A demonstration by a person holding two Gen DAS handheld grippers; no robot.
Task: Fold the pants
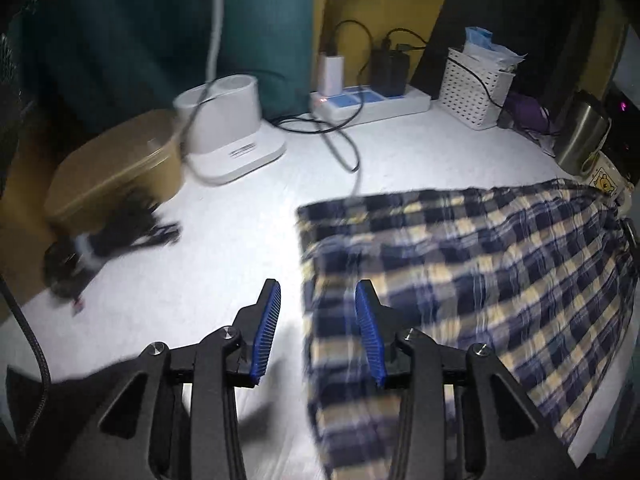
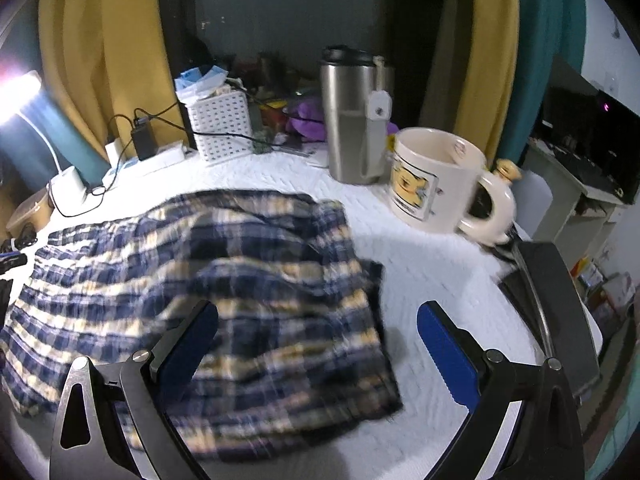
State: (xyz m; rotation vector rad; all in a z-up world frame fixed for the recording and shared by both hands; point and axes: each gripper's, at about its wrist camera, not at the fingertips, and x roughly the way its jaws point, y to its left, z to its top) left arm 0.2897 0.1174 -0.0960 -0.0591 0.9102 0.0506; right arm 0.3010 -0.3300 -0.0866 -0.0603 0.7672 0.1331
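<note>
The pants (image 1: 460, 280) are navy and cream plaid and lie folded on the white table. In the left wrist view they fill the right half. My left gripper (image 1: 318, 296) is open and empty, hovering over the pants' left edge. In the right wrist view the pants (image 2: 224, 280) spread over the left and middle. My right gripper (image 2: 318, 320) is open wide and empty, above the pants' right edge, its left finger over the cloth and its right finger over bare table.
A power strip (image 1: 368, 100) with chargers and loose cables, a white stand (image 1: 228, 136) and a tan box (image 1: 120, 168) sit at the back left. A white basket (image 2: 222, 128), steel tumbler (image 2: 352, 116) and cream mug (image 2: 436, 176) stand at the back right.
</note>
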